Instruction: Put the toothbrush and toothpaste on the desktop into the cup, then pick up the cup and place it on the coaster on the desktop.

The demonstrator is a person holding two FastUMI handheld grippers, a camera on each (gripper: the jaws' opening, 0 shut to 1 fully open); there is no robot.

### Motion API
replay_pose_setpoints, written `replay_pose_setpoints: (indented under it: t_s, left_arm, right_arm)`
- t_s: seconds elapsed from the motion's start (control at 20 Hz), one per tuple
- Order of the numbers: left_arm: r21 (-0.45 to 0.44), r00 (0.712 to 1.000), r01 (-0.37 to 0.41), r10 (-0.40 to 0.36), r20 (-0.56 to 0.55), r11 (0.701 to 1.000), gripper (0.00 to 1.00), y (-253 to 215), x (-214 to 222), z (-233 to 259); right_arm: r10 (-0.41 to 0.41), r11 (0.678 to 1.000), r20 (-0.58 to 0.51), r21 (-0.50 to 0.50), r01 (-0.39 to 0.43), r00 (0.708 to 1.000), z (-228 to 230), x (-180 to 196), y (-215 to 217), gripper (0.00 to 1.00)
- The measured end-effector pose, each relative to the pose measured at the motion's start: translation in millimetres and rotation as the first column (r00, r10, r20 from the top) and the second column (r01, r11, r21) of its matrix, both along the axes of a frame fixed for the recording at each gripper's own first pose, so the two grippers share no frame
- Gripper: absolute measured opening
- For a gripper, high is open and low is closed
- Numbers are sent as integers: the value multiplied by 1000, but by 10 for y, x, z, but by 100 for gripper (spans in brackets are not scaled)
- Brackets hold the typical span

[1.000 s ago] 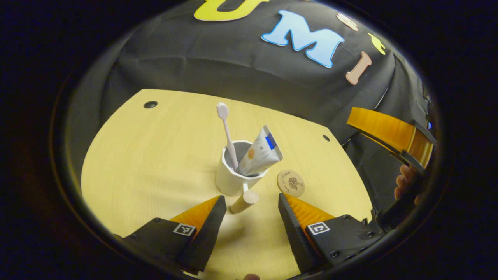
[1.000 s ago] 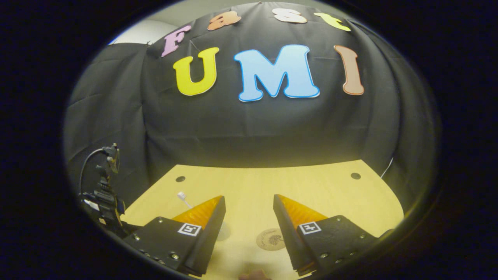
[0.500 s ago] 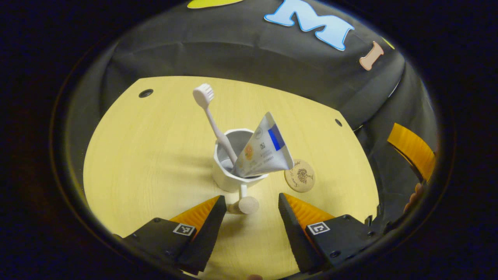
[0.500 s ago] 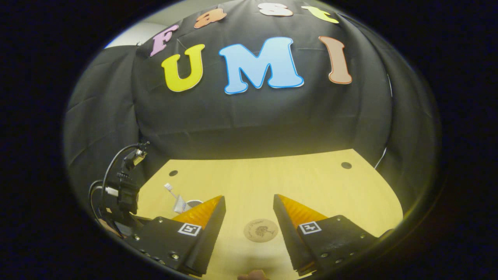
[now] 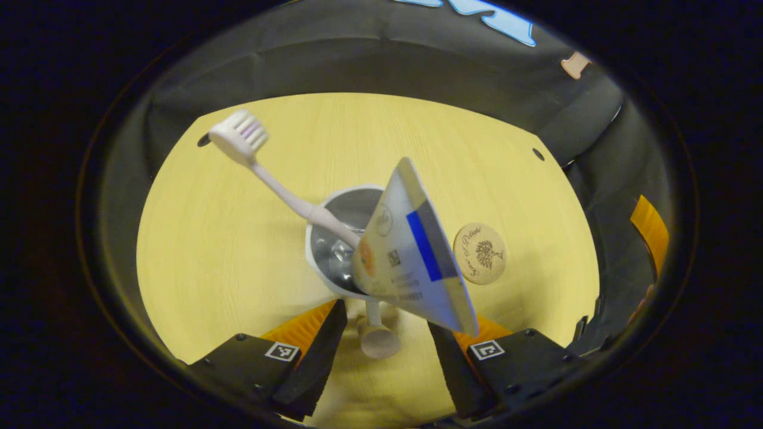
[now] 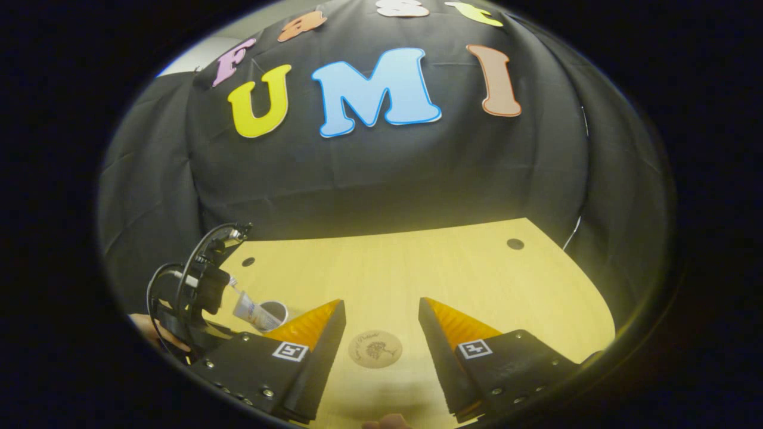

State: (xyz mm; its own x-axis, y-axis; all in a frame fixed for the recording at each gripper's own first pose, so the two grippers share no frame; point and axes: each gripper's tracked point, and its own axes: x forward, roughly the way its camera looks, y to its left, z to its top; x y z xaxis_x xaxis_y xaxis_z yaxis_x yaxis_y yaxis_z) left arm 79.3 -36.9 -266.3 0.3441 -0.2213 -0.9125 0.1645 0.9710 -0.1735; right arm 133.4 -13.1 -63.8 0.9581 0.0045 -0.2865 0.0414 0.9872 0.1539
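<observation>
Right now the left gripper (image 5: pixel 381 325) sits low over the yellow desktop (image 5: pixel 238 238) with its fingers spread, one on each side of the wooden handle (image 5: pixel 377 339) that juts from the near side of the white cup (image 5: pixel 334 250); a gap shows on both sides of the handle, so neither finger presses on it. That cup stands on the desktop and holds both items: the toothbrush (image 5: pixel 262 161) leans out to the far left with its bristled head well above the rim, and the toothpaste (image 5: pixel 411 256) tube leans toward the near right, its flat crimped end hanging over the right finger. Just to the right of the cup, apart from it, lies the round wooden coaster (image 5: pixel 480 253), flat on the desktop with a dark printed design on top. In the right gripper view, the right gripper (image 6: pixel 381 325) hovers with its fingers also spread wide and nothing between them, the coaster (image 6: pixel 375 349) lying on the desktop beyond the gap. Farther left in that view, the cup (image 6: pixel 271 313) with the toothpaste (image 6: pixel 250 310) shows beside the cabled body of the left gripper (image 6: pixel 191 298). Two small dark holes mark the desktop's far corners.
</observation>
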Motion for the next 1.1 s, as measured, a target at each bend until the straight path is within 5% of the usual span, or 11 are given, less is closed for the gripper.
replay_pose_setpoints:
  t_s: [0.5, 0.8, 1.1]
  left_arm:
    - [81, 998, -30, 34, -49, 996, 67, 121, 102, -186]
    - [124, 998, -35, 41, -52, 992, 34, 167, 79, -157]
    - [131, 999, -27, 30, -22, 991, 30, 102, 89, -165]
  right_arm:
    - [-35, 999, -46, 36, 36, 998, -153, -74, -235, 76]
    - [-26, 998, -66, 48, 29, 997, -216, -124, -261, 76]
    - [-21, 999, -65, 44, 24, 998, -203, -181, -289, 76]
